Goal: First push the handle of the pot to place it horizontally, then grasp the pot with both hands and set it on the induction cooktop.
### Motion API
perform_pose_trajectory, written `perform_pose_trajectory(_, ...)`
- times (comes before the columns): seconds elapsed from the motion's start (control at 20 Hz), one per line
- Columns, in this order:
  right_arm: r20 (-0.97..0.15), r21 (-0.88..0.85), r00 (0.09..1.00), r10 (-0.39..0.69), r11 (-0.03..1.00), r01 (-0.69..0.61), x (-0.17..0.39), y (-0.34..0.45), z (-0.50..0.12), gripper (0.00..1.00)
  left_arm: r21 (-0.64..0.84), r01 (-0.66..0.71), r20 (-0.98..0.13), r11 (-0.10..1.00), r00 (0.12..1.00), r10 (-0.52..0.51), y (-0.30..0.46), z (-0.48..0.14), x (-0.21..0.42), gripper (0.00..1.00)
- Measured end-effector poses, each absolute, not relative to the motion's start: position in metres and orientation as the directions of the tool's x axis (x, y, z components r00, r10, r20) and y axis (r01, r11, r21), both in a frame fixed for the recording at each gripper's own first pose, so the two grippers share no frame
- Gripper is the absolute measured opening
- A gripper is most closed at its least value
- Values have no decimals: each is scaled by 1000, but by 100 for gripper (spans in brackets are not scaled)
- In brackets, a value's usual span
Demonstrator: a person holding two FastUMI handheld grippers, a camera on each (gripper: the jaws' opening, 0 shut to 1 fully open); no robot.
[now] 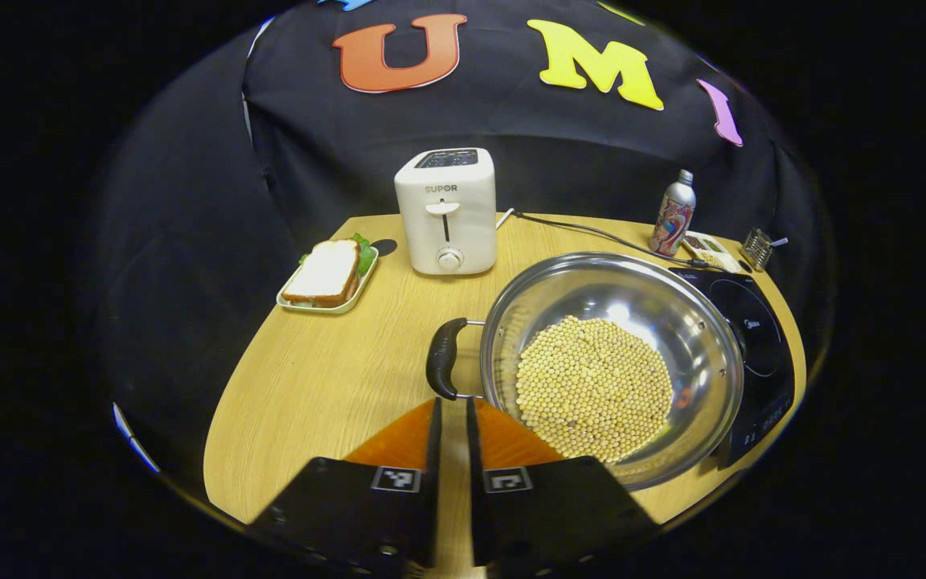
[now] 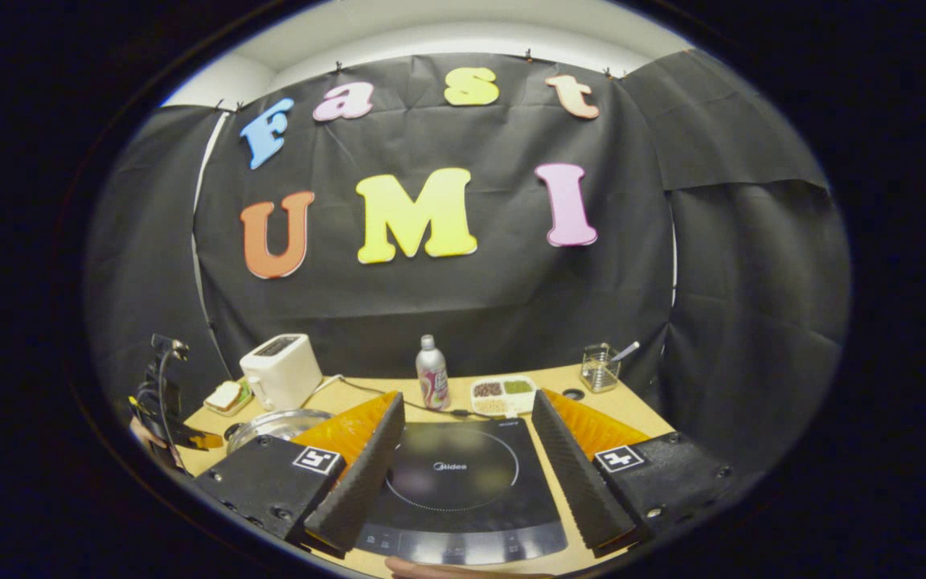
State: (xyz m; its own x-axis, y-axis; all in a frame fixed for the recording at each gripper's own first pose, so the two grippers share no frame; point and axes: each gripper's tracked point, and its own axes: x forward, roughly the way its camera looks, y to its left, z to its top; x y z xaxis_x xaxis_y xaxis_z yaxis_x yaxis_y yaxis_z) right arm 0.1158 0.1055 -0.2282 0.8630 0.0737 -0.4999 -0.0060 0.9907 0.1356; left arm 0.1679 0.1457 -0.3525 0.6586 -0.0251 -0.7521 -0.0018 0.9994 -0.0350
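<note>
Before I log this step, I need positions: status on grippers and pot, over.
Left hand-held gripper shut, just short of pot handle. Right hand-held gripper open over induction cooktop. Pot of beans beside cooktop, overlapping its edge. Nothing blocking.

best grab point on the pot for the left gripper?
Probably the black handle on the pot side facing the left gripper. It is a narrow loop standing off the steel wall; come straight ahead, fingers either side. The rim is wide and curved.

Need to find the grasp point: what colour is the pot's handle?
Black, on a thin metal bracket; the handle of the pot shows best in the left gripper view.
</note>
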Motion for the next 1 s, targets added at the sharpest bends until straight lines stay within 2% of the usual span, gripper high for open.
perform_pose_trajectory(0.05, -518, 133, 852, 81, 991, -13, 114, 113, -238, 96, -24, -8, -742, 1000, 671, -12, 151, -349, 167, 22)
perform_pose_trajectory(0.15, -545, 133, 832, 100, 991, -32, 110, 130, -257, 100, -47, 0, -731, 999, 682, -34, 147, -345, 168, 57)
perform_pose_trajectory(0.2, -560, 130, 822, 106, 991, -39, 111, 138, -267, 96, -67, 12, -735, 998, 676, -57, 142, -344, 167, 56)
perform_pose_trajectory(0.3, -600, 128, 789, 130, 990, -65, 107, 159, -292, 100, -97, 33, -729, 995, 678, -93, 136, -345, 169, 91)
perform_pose_trajectory(0.35, -620, 130, 772, 141, 989, -76, 107, 168, -303, 96, -105, 35, -735, 994, 670, -101, 134, -348, 168, 95)
perform_pose_trajectory(0.4, -638, 129, 757, 144, 988, -80, 108, 174, -316, 100, -112, 38, -734, 993, 670, -108, 133, -349, 171, 96)
perform_pose_trajectory(0.55, -677, 119, 722, 138, 990, -77, 113, 188, -345, 96, -100, 38, -741, 994, 664, -100, 135, -357, 175, 95)
perform_pose_trajectory(0.65, -703, 132, 696, 144, 989, -72, 114, 199, -363, 100, -95, 26, -731, 995, 677, -88, 139, -357, 183, 94)
perform_pose_trajectory(0.8, -744, 154, 649, 159, 986, -65, 117, 212, -388, 97, -109, 26, -721, 994, 687, -97, 141, -359, 192, 94)
perform_pose_trajectory(1.0, -757, 147, 633, 161, 986, -75, 129, 228, -407, 97, -101, 19, -730, 995, 678, -87, 146, -374, 203, 94)
